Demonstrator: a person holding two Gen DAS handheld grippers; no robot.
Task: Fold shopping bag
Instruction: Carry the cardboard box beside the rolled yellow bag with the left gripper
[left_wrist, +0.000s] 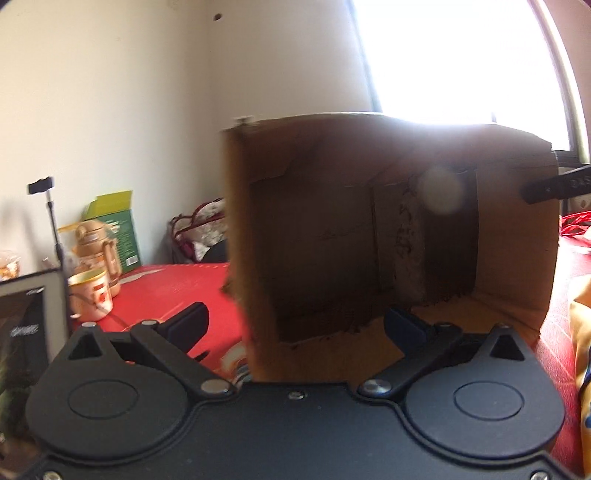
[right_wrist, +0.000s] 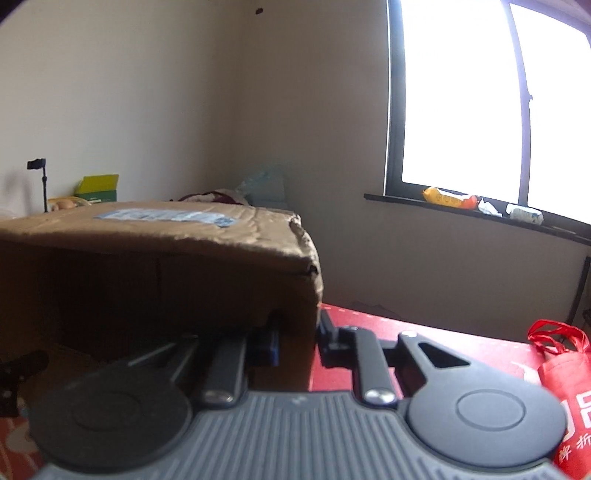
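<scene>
A red shopping bag (right_wrist: 561, 373) with printed white characters lies on the red table at the far right of the right wrist view; its red handles (left_wrist: 574, 225) peek past the box in the left wrist view. A brown cardboard box (left_wrist: 369, 240) lies on its side, its opening facing me. My left gripper (left_wrist: 295, 321) is open at the mouth of the box, with the box's left wall edge between its spread fingers and untouched. My right gripper (right_wrist: 301, 339) is shut on the box's right wall (right_wrist: 303, 295). Neither gripper touches the bag.
The red table (left_wrist: 166, 295) carries a mug (left_wrist: 92, 295), a teapot-like jug (left_wrist: 96, 240), a green carton (left_wrist: 118, 229), a phone stand (left_wrist: 48, 206) and a dark framed screen (left_wrist: 26, 325) at left. Yellow cloth (left_wrist: 581, 332) lies at right. A window sill (right_wrist: 480, 212) holds packets.
</scene>
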